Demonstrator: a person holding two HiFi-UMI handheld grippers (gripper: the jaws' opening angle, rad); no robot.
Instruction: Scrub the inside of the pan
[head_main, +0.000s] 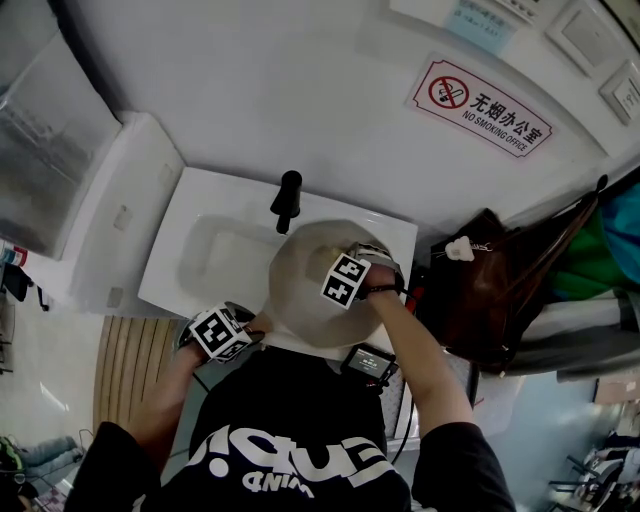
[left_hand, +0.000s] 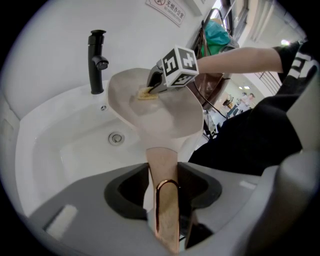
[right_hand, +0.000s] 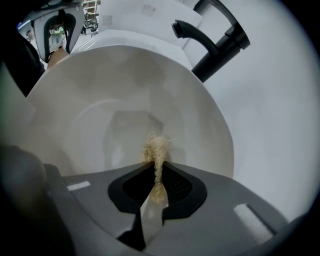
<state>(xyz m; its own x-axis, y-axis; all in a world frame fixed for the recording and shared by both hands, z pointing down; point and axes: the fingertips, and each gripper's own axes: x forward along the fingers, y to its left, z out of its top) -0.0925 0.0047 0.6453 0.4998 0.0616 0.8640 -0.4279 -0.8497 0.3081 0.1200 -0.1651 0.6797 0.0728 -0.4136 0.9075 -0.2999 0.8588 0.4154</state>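
Note:
A pale beige pan (head_main: 305, 290) is held tilted over the white basin (head_main: 215, 255). Its copper-coloured handle (left_hand: 167, 210) runs between the jaws of my left gripper (left_hand: 167, 197), which is shut on it; in the head view the left gripper (head_main: 248, 330) is at the pan's near edge. My right gripper (right_hand: 157, 182) is shut on a straw-coloured fibrous scrubber (right_hand: 156, 150), whose tip lies against the pan's inner surface (right_hand: 100, 115). From the left gripper view, the right gripper (left_hand: 160, 82) reaches into the pan (left_hand: 160, 117) with the scrubber (left_hand: 146, 93) at its fingertips.
A black faucet (head_main: 288, 200) stands at the back of the basin, just beyond the pan's far rim (right_hand: 200, 80). The drain (left_hand: 116, 138) lies below the pan. A brown bag (head_main: 480, 290) hangs to the right, and a no-smoking sign (head_main: 480, 105) is on the wall.

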